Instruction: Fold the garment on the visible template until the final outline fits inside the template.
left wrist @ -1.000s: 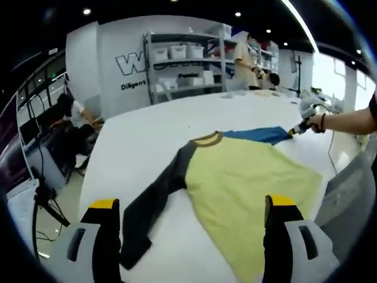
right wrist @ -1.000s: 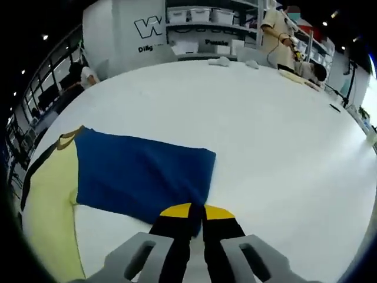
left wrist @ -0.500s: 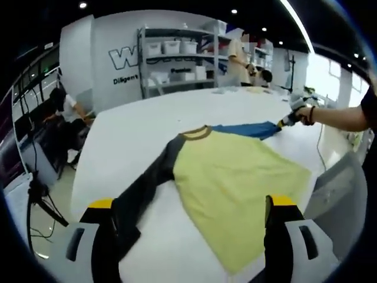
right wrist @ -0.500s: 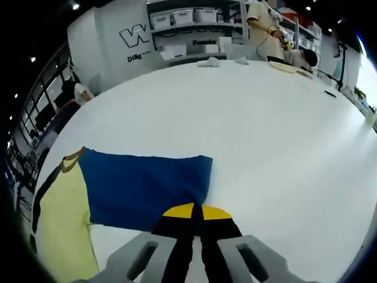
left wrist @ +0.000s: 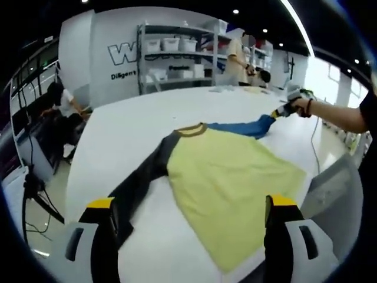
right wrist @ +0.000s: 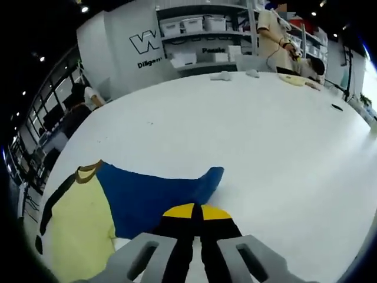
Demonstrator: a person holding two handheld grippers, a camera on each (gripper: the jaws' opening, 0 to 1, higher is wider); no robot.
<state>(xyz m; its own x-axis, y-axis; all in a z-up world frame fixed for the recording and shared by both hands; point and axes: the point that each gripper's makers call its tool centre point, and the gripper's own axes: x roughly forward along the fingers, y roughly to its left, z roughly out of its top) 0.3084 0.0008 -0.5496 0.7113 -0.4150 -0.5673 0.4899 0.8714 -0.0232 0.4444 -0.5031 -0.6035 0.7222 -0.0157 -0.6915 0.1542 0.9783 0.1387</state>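
In the left gripper view, the left gripper (left wrist: pixel 188 236) rises from the bottom with its two yellow-tipped black jaws standing wide apart and nothing between them, poised over the near edge of the large white table (left wrist: pixel 123 132). Just beyond the jaws lies the yellow raglan shirt with a dark grey sleeve and a blue sleeve (left wrist: pixel 230 177), spread flat on the table with its yellow body toward the near right edge, part of the hem seeming to reach that edge. Its dark grey sleeve (left wrist: pixel 138 186) runs from the brown-trimmed collar down toward the near left edge, ending close beside the left jaw. On the far side of the shirt the blue sleeve (left wrist: pixel 241 126) stretches away toward the right, where the right gripper (left wrist: pixel 281 109), held by a person's hand (left wrist: pixel 303 105) on an outstretched arm, grips its end. In the right gripper view, the right gripper (right wrist: pixel 191 211) has its jaws pressed together on the cuff end of the blue sleeve (right wrist: pixel 156 194), which is lifted and puckered at that end and fans back to the yellow body at the left. Farther off, the table top lies white and broad, with small pale items near its far edge; behind it stand grey shelving with white bins (left wrist: pixel 177 59) and a white wall with lettering, with people beside them.
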